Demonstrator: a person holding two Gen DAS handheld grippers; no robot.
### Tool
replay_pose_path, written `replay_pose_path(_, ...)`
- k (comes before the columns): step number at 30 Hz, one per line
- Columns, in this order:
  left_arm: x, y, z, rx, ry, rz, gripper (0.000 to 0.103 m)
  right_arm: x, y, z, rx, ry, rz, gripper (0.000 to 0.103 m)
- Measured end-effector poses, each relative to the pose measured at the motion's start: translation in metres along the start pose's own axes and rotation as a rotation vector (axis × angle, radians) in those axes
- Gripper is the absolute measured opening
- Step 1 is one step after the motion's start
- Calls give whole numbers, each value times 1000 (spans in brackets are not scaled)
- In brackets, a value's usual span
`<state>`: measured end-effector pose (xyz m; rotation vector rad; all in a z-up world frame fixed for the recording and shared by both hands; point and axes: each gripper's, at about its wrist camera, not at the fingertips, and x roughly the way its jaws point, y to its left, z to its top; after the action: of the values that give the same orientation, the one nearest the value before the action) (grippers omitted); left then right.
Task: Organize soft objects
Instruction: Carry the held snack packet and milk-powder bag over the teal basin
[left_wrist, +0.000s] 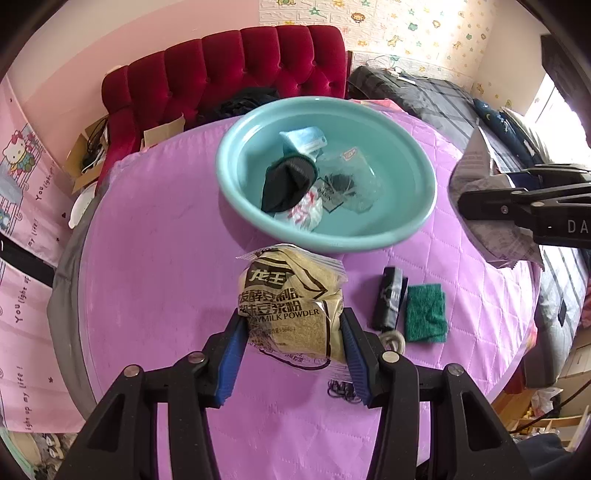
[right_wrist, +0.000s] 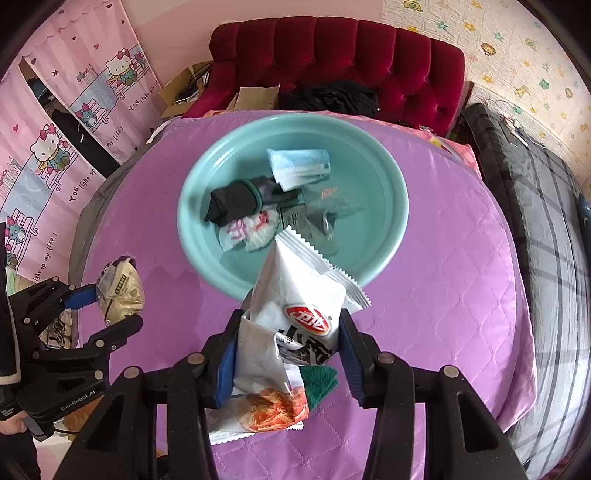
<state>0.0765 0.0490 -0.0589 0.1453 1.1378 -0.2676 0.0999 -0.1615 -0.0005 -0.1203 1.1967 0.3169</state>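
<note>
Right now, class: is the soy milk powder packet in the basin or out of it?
Out. The soy milk powder packet is clamped in the left tool, hanging short of the teal basin.

A round table (left_wrist: 155, 258) covered with a quilted purple cloth fills the centre of both views. A teal basin (left_wrist: 413, 162) rests on the cloth in the upper middle of the frame. In the left wrist view, lower right of centre, a green scouring pad (left_wrist: 424, 314) lies flat on the cloth, with a black folded item (left_wrist: 388, 299) touching its left edge. A small pale ring (left_wrist: 393, 338) lies just below them. Thin dark loops (left_wrist: 341, 389) lie lower still, partly hidden.
</note>
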Motion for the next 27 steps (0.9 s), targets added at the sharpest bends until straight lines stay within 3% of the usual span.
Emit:
replay_pose_path(11, 2, -8, 47, 38, -6, -11, 54, 6, -8, 48, -33, 10, -1, 51)
replay_pose_path(27, 37, -21, 107, 60, 28, -25, 54, 30, -25, 114, -57, 18, -1, 51)
